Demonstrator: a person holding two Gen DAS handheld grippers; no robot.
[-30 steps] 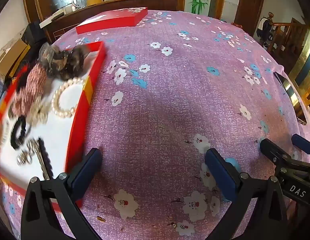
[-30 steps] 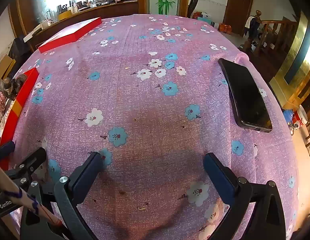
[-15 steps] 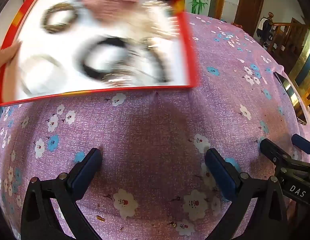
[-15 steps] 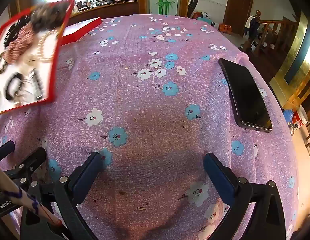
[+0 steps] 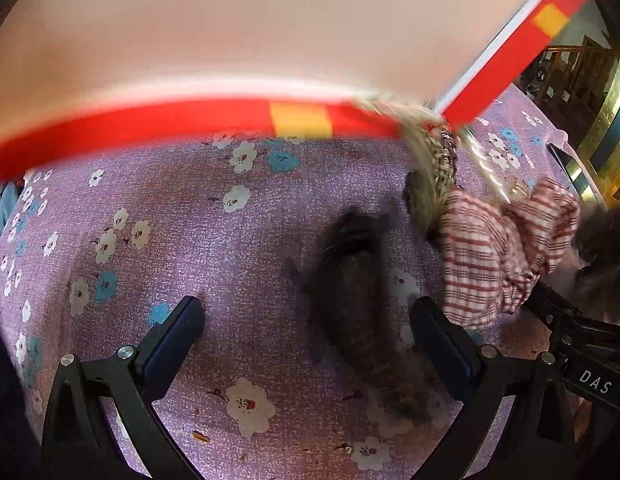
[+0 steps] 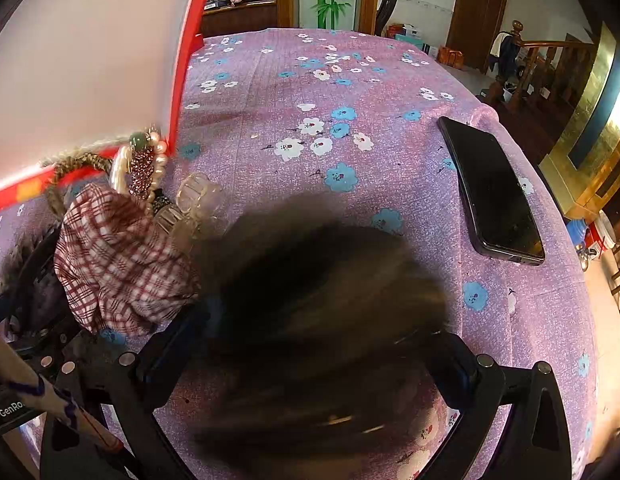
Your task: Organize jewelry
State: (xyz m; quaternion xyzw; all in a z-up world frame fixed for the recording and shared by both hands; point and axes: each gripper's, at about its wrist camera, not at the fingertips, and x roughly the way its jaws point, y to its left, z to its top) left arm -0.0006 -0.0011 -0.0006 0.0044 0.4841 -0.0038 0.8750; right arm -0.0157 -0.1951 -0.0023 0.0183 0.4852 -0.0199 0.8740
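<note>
A red-rimmed tray (image 5: 150, 124) is tipped up over the purple flowered cloth, its pale underside filling the top of the left wrist view. Jewelry spills from its low corner: a plaid scrunchie (image 5: 489, 248), a braided band (image 5: 433, 160) and a blurred dark piece (image 5: 357, 280). My left gripper (image 5: 306, 328) rests open on the cloth below them. In the right wrist view the tray (image 6: 182, 60) stands at the left above the scrunchie (image 6: 118, 256), a pearl bracelet (image 6: 158, 160) and a clear hair claw (image 6: 194, 200). A blurred dark furry piece (image 6: 317, 300) hides the cloth between the fingers of my open right gripper (image 6: 313, 352).
A black phone (image 6: 493, 192) lies on the cloth at the right, near the table's edge. Wooden stairs and a door stand beyond the table's far right side. Part of the other gripper (image 5: 581, 344) shows at the right of the left wrist view.
The tray has been lifted from the left, swung over the table and tipped; its jewelry is now falling out onto the cloth in front of both grippers. Neither gripper has moved.
</note>
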